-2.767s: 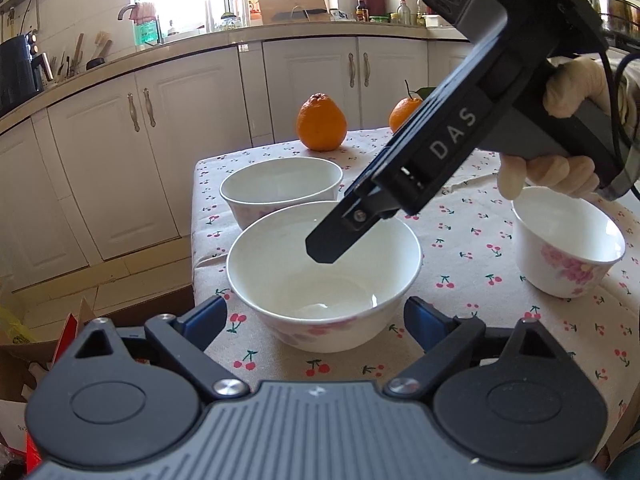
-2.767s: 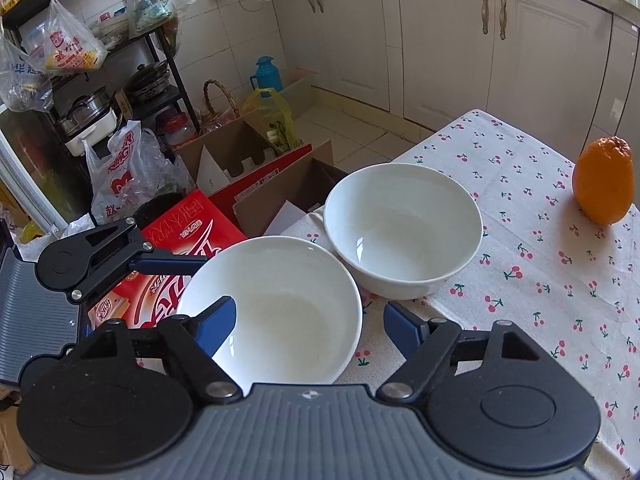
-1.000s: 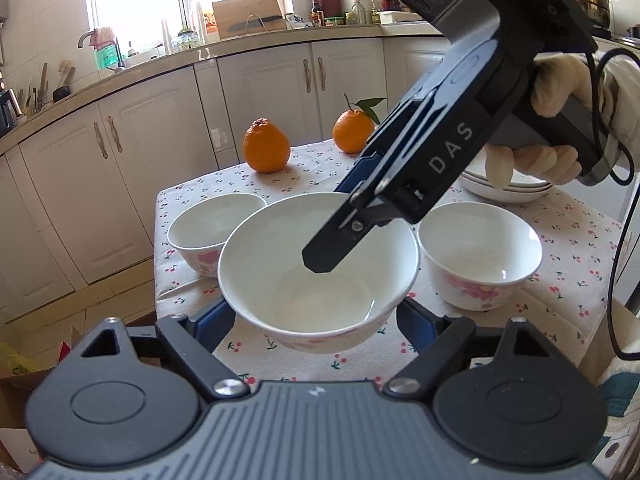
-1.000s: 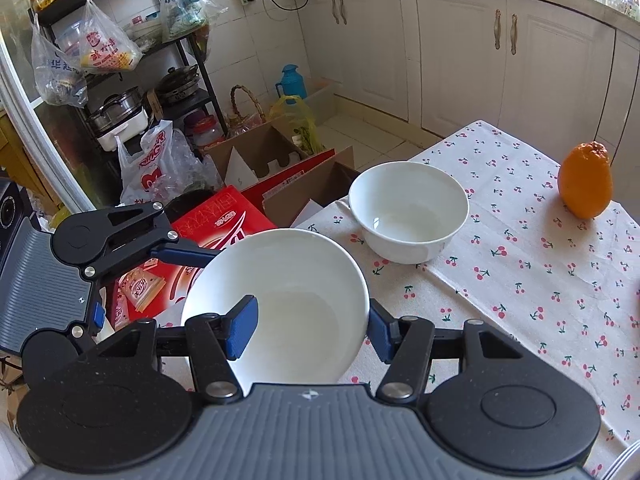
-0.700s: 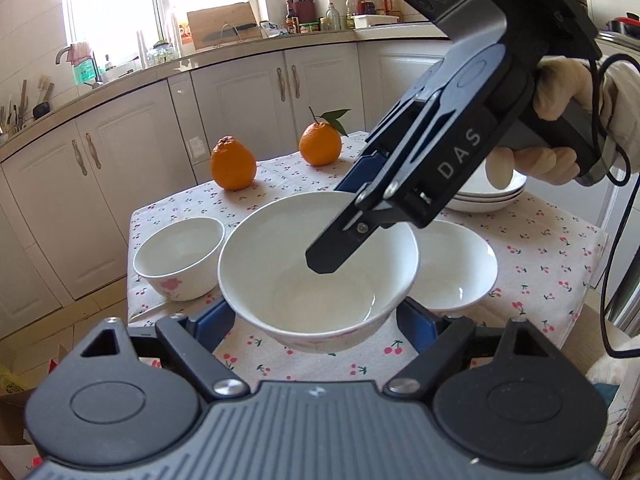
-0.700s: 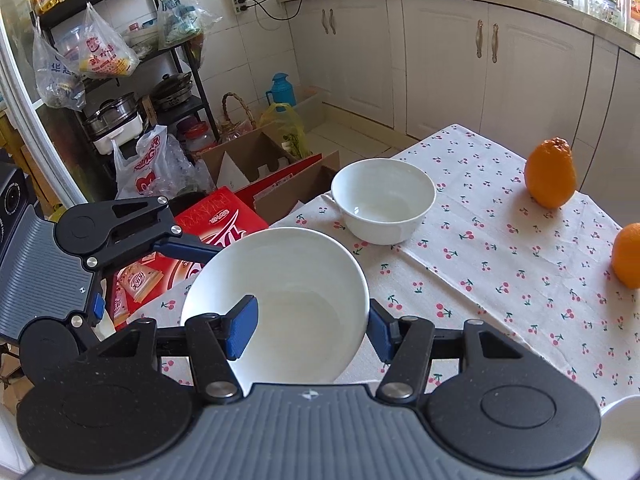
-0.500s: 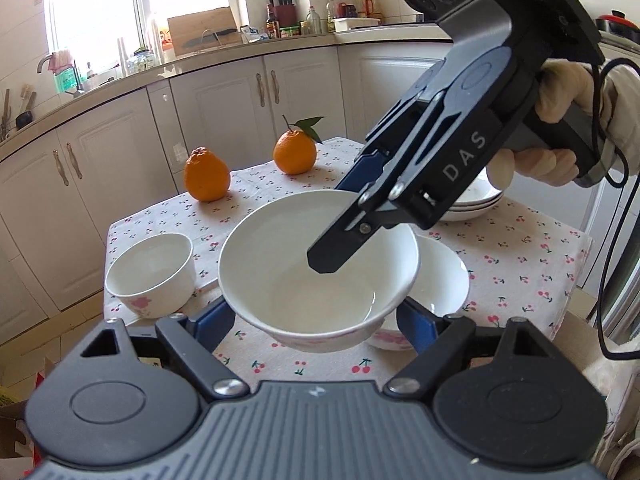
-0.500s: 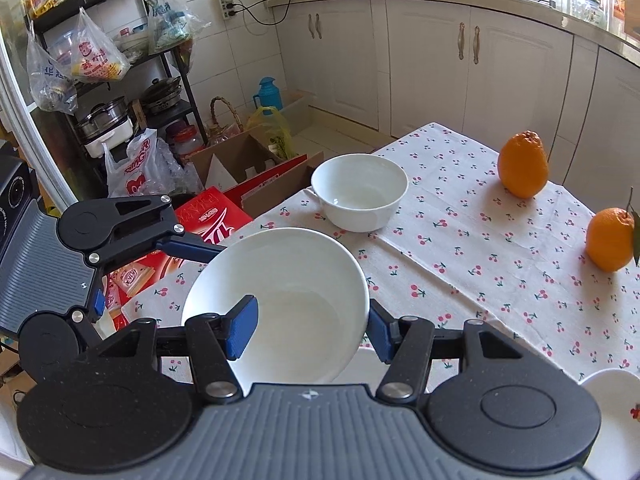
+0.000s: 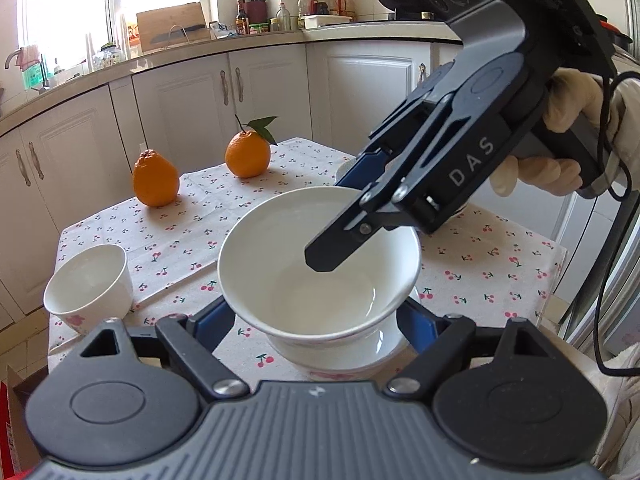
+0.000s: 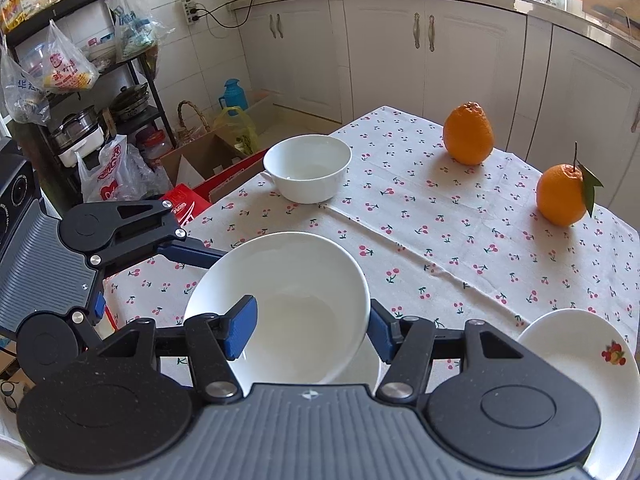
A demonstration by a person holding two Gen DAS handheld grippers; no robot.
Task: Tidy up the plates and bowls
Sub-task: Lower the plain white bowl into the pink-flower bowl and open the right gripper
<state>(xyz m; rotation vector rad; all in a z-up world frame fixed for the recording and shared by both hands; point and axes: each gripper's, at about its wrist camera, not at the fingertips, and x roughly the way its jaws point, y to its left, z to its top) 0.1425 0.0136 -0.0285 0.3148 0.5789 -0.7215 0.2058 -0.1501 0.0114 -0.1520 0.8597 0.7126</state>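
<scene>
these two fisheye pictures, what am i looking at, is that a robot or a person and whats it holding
No robot: a person holds a pistol-grip tool with two fingers in each hand, and each tool carries a camera. The left one's picture shows the right gripper and its gloved hand. Both tools grip one large white bowl: the right pinches its rim, the left gripper clasps its sides. It hangs just above another bowl. On the cherry-print tablecloth also sit a small bowl, two oranges and a plate.
</scene>
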